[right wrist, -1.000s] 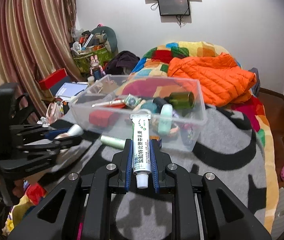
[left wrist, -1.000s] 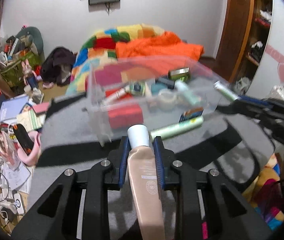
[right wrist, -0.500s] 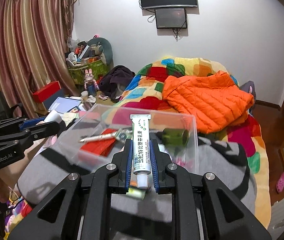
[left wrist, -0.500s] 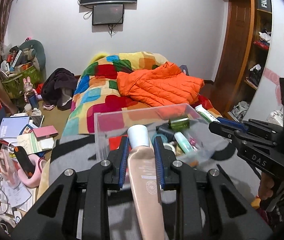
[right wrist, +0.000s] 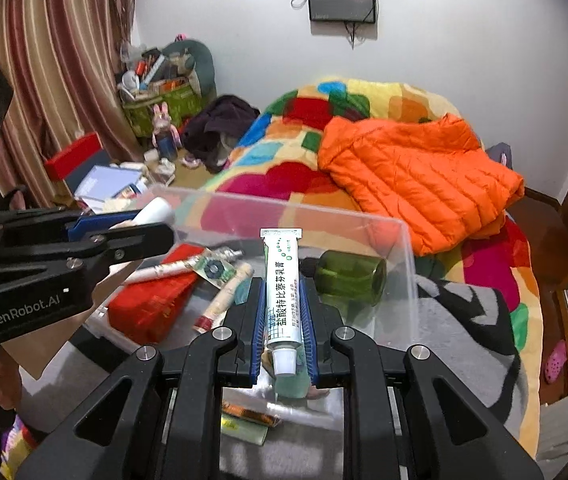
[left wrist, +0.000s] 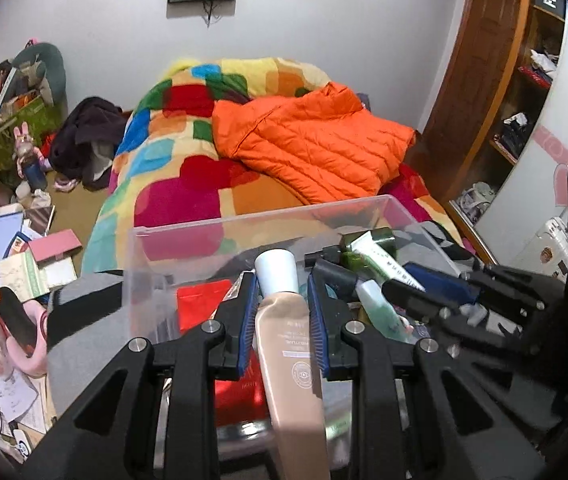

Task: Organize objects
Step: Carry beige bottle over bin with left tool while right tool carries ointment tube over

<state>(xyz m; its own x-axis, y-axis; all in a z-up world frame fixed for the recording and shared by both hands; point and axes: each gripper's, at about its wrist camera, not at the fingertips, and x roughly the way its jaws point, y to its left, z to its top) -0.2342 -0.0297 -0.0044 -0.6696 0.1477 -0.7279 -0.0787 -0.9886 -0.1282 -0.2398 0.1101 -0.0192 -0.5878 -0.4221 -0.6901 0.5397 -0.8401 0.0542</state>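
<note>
Over one clear bin (right wrist: pixel 406 264): left tongs (left wrist: pixel 280 316) grip one beige tube (left wrist: pixel 288 344); right tongs (right wrist: pixel 282 320) grip one white tube (right wrist: pixel 282 292).

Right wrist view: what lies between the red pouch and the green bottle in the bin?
Paper-wrapped tubes and a patterned sachet, between the red pouch and green bottle.
</note>
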